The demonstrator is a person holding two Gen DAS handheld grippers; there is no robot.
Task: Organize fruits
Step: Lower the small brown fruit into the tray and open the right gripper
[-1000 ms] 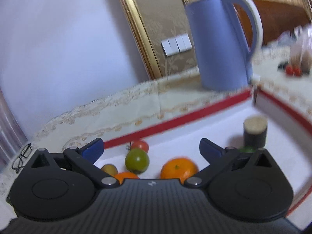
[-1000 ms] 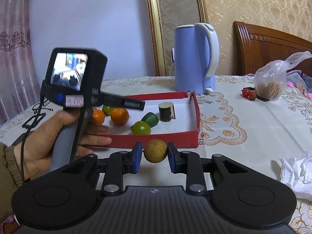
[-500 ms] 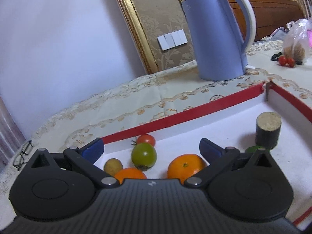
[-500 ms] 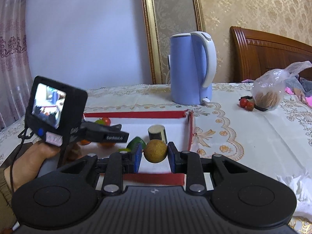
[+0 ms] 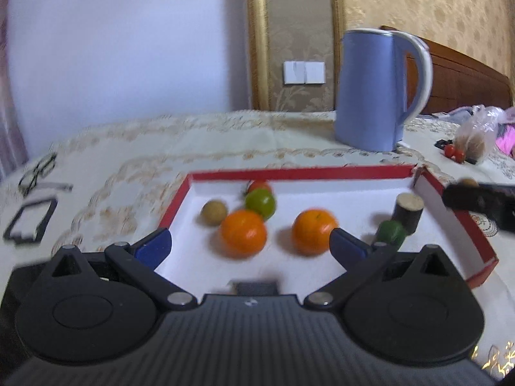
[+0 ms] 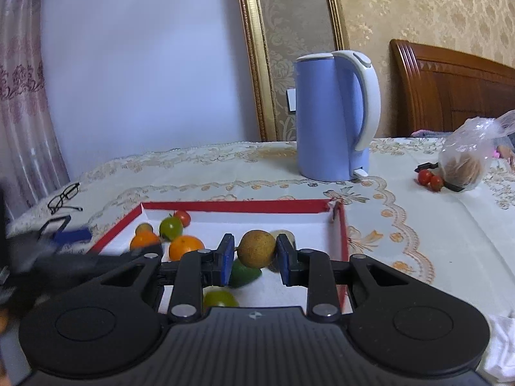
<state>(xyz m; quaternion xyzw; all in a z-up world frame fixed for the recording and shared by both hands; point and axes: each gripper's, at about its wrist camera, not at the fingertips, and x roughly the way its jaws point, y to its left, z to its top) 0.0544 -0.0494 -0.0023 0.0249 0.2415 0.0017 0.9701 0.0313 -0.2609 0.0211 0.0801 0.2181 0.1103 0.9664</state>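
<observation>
A red-walled white tray (image 5: 302, 172) (image 6: 238, 206) holds two oranges (image 5: 243, 236) (image 5: 314, 230), a green tomato (image 5: 260, 202), a red tomato (image 5: 259, 185), a small brown fruit (image 5: 213, 212), a green fruit (image 5: 391, 232) and a dark cylinder (image 5: 408, 208). My left gripper (image 5: 251, 244) is open and empty over the tray's near edge. My right gripper (image 6: 256, 254) is shut on a round brown fruit (image 6: 256, 248) and holds it above the tray's near right part; it shows blurred in the left wrist view (image 5: 476, 197).
A blue kettle (image 6: 334, 115) stands behind the tray. A plastic bag (image 6: 466, 160) and small red tomatoes (image 6: 429, 178) lie at the far right. Glasses (image 6: 64, 194) and a black frame (image 5: 30, 222) lie left. A white tissue (image 6: 499, 347) is at the near right.
My right gripper has carried the brown fruit forward over the tray. My left gripper has pulled back and risen, so the whole tray now shows.
</observation>
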